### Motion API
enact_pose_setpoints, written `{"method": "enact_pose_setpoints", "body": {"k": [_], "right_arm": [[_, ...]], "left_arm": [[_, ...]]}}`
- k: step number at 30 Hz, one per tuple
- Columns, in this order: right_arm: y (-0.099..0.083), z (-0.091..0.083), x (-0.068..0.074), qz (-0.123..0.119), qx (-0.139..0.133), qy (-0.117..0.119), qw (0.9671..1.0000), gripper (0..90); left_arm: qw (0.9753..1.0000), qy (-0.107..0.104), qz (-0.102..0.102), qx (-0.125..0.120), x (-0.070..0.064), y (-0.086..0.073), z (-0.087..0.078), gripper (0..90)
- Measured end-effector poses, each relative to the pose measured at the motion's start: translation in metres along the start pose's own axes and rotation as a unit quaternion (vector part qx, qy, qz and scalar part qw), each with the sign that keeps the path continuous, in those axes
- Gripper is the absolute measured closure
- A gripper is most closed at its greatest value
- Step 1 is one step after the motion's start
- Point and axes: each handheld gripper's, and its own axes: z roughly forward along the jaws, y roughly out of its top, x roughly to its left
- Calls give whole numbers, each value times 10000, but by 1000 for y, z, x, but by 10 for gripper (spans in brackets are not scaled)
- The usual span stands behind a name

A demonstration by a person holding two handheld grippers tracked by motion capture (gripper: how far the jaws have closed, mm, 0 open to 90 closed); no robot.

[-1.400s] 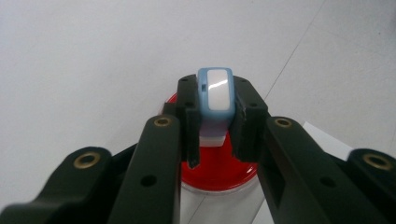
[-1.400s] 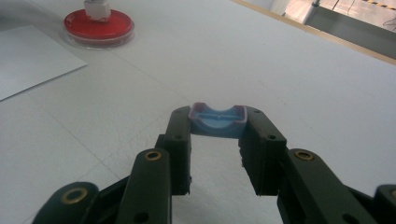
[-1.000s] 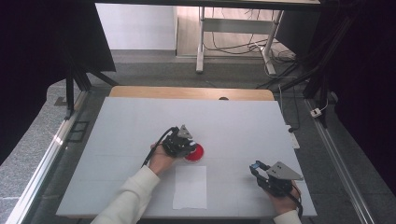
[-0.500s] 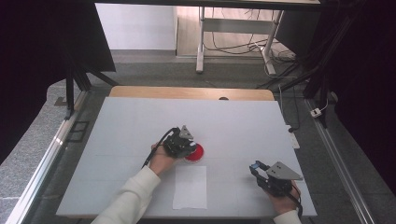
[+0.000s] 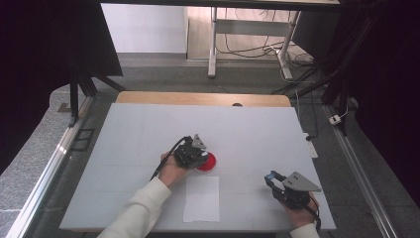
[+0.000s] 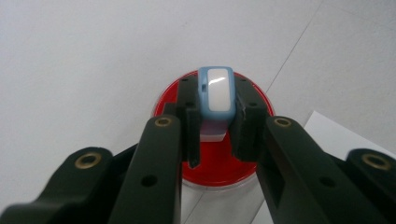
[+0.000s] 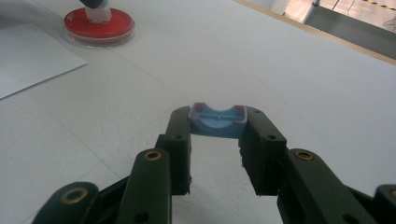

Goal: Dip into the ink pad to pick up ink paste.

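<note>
**Stamp over the red dish, cap held at the near right**

The white table (image 5: 148,124) has wide bare room toward its far edge and both sides; everything in use sits in the near half. A wooden strip runs along the far edge.

There is one round red dish (image 5: 207,161), shallow with a clear rim, near the table's middle. One flat white paper sheet (image 5: 201,198) lies just in front of it, close to the near edge.

The left gripper (image 6: 214,126) pinches one small stamp (image 6: 215,91), a rounded blue block with a glossy white top, its lower end over the dish's red surface; whether it touches cannot be told.

The right gripper (image 7: 218,126), well apart at the near right corner, clamps one blue cap (image 7: 217,119), a shallow curved shell with a pinkish rim, held clear above the table.
</note>
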Motion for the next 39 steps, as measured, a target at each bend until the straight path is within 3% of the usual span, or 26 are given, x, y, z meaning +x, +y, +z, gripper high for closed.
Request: {"method": "enact_pose_setpoints", "body": {"k": [8,15,18,21,27,39], "right_arm": [[0,0,0,1,12,2,10000,646],[0,0,1,-16,8,-27,10000,646],[0,0,0,-9,9,-33,10000,645],[0,0,0,5,0,-9,10000,646],[0,0,0,1,-7,-9,10000,646],[0,0,0,15,-30,-10,10000,646]], "left_arm": [[9999,-106,-75,-40,3,-2,0,760],[10000,-11,54,-5,0,0,0,760],[9999,-49,21,-113,2,0,-5,758],[9992,-150,-60,-368,3,2,-14,758],[9978,-130,-47,-646,0,10,-32,757],[9986,-143,-61,-503,4,9,-28,757]]}}
